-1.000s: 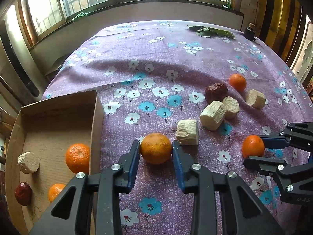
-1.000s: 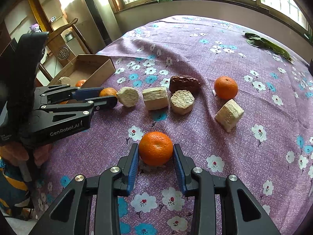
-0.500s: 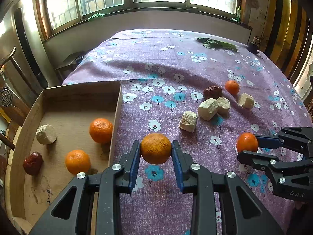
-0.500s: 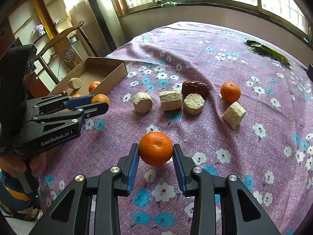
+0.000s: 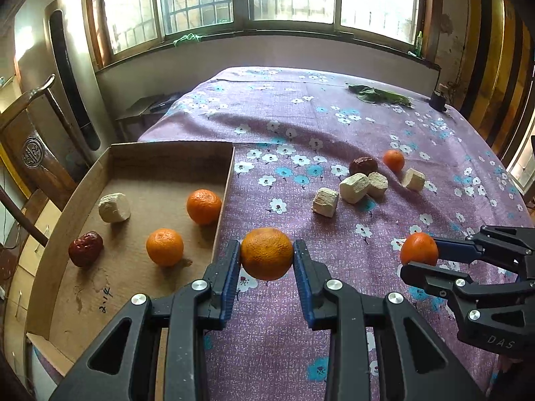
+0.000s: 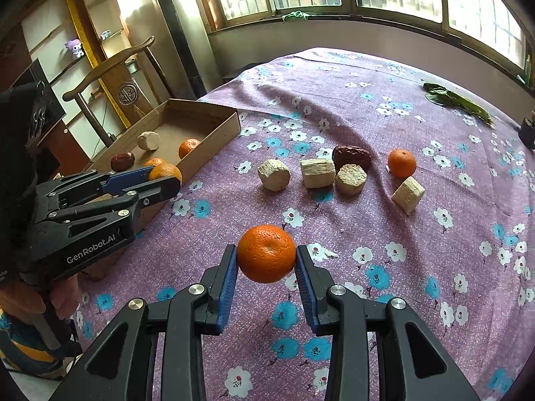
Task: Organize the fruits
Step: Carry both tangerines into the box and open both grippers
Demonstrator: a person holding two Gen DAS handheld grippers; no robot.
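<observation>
My left gripper (image 5: 266,254) is shut on an orange (image 5: 266,253), held above the cloth just right of the cardboard box (image 5: 174,149). The box holds two oranges (image 5: 204,206), a pale cane chunk (image 5: 114,207) and a red date (image 5: 85,248). My right gripper (image 6: 266,254) is shut on another orange (image 6: 266,253), held above the purple cloth; it also shows in the left wrist view (image 5: 419,256). On the cloth lie one orange (image 6: 401,162), a date (image 6: 351,157) and several cane chunks (image 6: 317,172).
A flowered purple cloth (image 5: 334,127) covers the table. Green leaves (image 5: 379,95) and a small dark bottle (image 5: 438,98) lie at the far edge. A wooden chair (image 6: 117,77) stands left of the box. Windows run behind.
Both grippers have lifted their oranges off the cloth and pulled back. The left one has swung left toward the box, so more of the box shows.
</observation>
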